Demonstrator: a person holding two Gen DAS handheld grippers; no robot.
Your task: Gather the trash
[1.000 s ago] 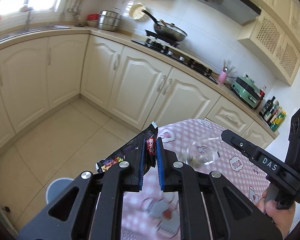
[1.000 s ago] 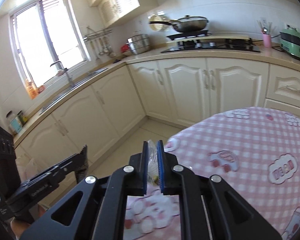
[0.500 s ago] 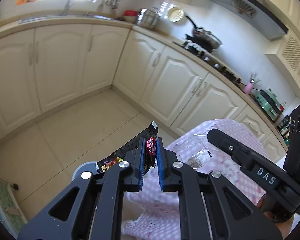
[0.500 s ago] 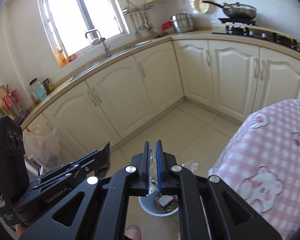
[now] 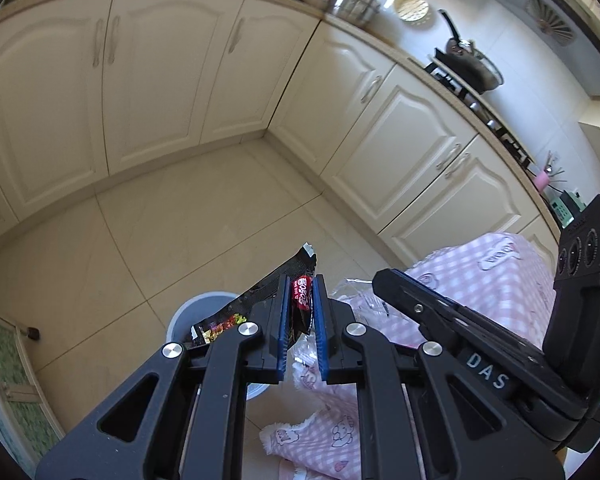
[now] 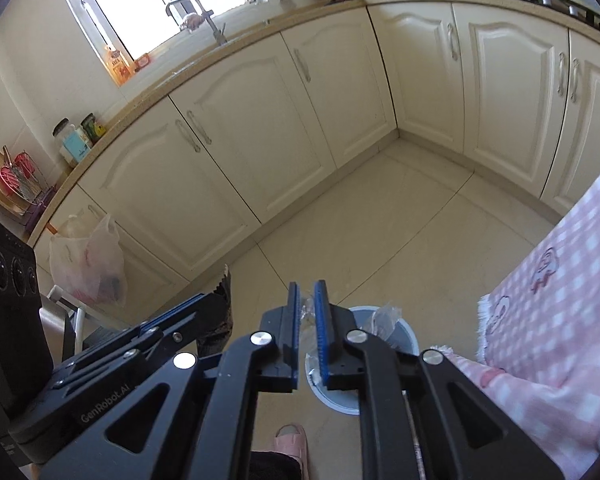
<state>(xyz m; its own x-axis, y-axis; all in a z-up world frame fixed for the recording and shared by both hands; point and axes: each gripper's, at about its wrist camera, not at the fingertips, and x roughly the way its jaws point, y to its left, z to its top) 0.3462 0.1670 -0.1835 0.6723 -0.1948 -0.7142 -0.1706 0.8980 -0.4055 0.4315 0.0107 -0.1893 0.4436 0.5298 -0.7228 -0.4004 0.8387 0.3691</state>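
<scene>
My left gripper [image 5: 301, 286] is shut on a black and red snack wrapper [image 5: 302, 298] and holds it above a round grey-blue trash bin [image 5: 198, 312] on the floor. My right gripper [image 6: 307, 292] is shut on a crumpled clear plastic wrapper [image 6: 384, 318], held right over the same bin [image 6: 404, 334]. In the left wrist view the right gripper [image 5: 396, 284] sits close to the right with the clear plastic [image 5: 352, 292] under it. In the right wrist view the left gripper [image 6: 216, 300] sits to the left.
A table with a pink checked cloth [image 5: 492, 268] stands at the right, its edge [image 6: 548, 280] beside the bin. Cream kitchen cabinets [image 5: 160, 92] line the walls around the tiled floor [image 5: 140, 232]. A plastic bag [image 6: 88, 264] hangs at the left. A pink slipper [image 6: 290, 438] shows below.
Both grippers have swung off the table and down toward the floor, carrying their wrappers. The trash bin now lies directly beneath them.
</scene>
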